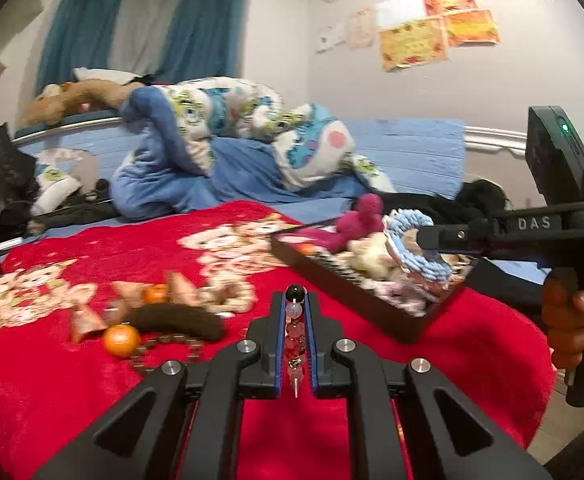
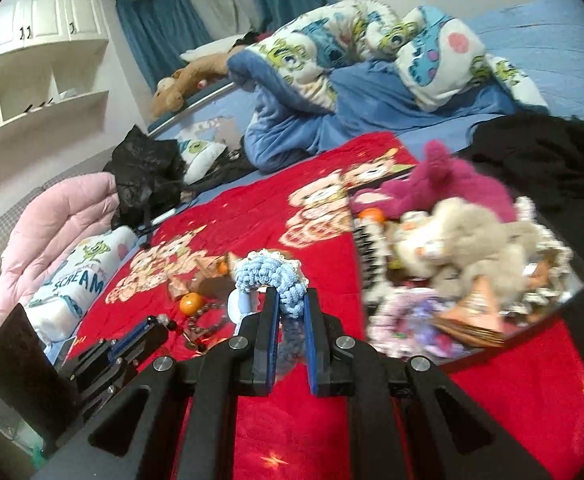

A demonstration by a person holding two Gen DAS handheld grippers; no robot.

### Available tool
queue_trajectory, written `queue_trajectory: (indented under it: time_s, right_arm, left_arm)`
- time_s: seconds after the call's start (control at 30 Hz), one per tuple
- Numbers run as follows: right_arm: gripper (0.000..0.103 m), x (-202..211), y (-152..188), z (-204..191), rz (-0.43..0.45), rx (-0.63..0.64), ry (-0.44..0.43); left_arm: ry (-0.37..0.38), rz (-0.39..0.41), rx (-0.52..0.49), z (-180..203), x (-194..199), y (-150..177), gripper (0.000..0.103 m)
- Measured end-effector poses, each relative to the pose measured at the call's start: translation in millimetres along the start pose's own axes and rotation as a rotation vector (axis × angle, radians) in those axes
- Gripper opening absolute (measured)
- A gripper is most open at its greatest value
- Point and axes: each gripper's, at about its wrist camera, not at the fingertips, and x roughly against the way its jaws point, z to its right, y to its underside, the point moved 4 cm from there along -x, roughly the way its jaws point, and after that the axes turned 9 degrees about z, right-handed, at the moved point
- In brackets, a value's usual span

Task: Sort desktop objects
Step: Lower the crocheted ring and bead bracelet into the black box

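Observation:
My left gripper [image 1: 295, 298] is shut on a beaded pin [image 1: 294, 332] with a black bead at the tip, pink and clear beads and a metal point. It hangs above the red blanket [image 1: 71, 380], just left of the black tray [image 1: 344, 292]. My right gripper [image 2: 292, 294] is shut on a blue crocheted scrunchie [image 2: 265, 274]. In the left wrist view the right gripper [image 1: 424, 238], held by a hand [image 1: 572, 320], carries the blue scrunchie [image 1: 424, 268] over the tray's near end. The left gripper [image 2: 159, 324] shows at lower left in the right wrist view.
The tray [image 2: 564, 300] holds a magenta plush [image 2: 444, 184], a beige plush [image 2: 472, 236] and other hair pieces. On the blanket lie an orange ball [image 1: 121, 340], a brown fuzzy band [image 1: 179, 320], a bead bracelet [image 1: 163, 346] and pink bows [image 1: 131, 292]. Black clothing [image 2: 540, 152] lies behind the tray.

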Motion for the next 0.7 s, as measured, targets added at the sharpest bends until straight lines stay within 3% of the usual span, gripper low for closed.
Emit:
queue_trajectory:
  time_s: [0.37, 0.7]
  right_arm:
    - [0.012, 78.0, -4.8, 76.3, 0.067, -0.048, 0.137]
    - [0.012, 98.7, -11.4, 106.3, 0.107, -0.114, 0.156]
  left_arm:
    - [0.145, 0.026, -0.098, 85.8, -14.6, -22.2, 0.010]
    - [0.197, 0.030, -0.101, 113.8, -22.3, -37.9, 0.010]
